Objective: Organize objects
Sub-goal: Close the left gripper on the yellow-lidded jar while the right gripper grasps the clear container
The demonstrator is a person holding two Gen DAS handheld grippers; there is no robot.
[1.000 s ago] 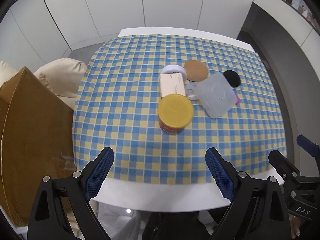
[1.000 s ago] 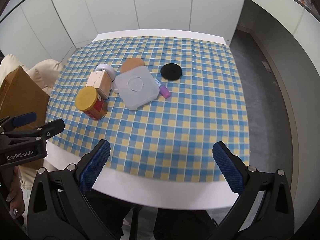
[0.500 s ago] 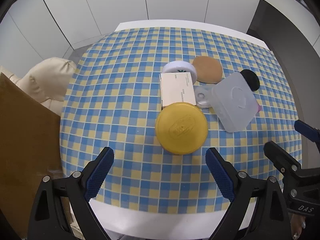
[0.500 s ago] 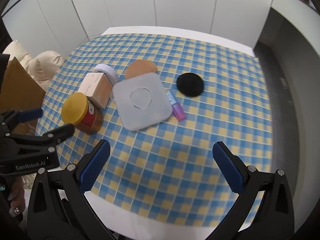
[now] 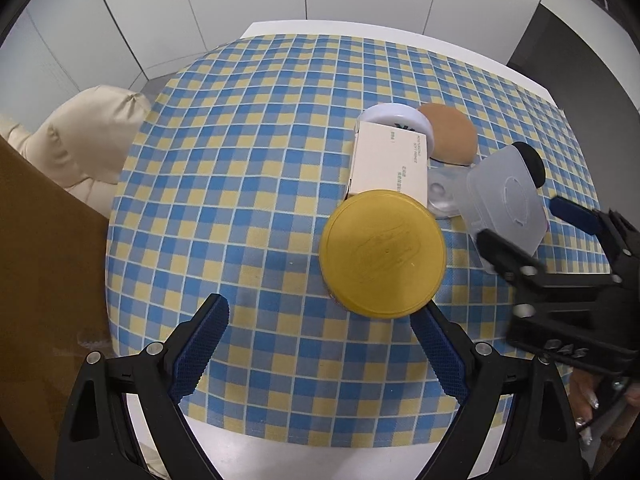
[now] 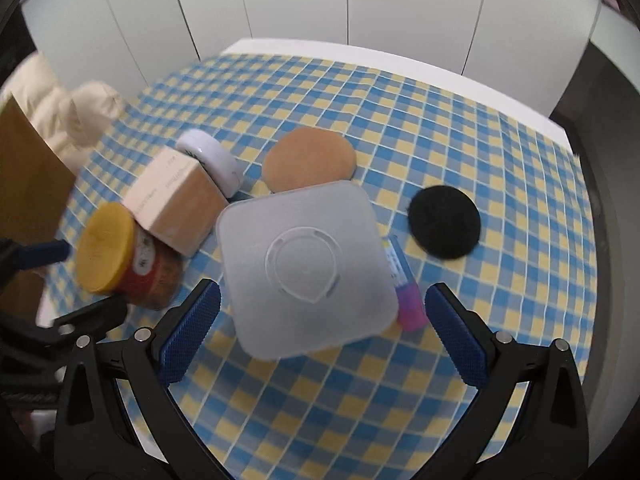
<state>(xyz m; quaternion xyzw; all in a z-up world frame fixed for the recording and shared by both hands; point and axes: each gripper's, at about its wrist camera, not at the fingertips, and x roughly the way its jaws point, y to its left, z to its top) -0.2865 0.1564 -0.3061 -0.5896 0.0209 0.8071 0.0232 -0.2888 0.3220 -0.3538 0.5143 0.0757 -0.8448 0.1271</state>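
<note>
Jar with a yellow lid (image 5: 382, 253) sits just beyond the left gripper (image 5: 320, 344), whose jaws gape wide and empty above the checked cloth (image 5: 224, 184), a cream box (image 5: 390, 164) touching the jar's far side. From the right wrist, the right gripper (image 6: 322, 330), equally spread and holding nothing, hovers near a translucent square container (image 6: 306, 268); a pink tube (image 6: 406, 294) hugs the container's right edge, so a clean grasp likely means closing squarely on its walls.

Open right tongs (image 6: 322, 334) above square translucent container (image 6: 306, 270).
</note>
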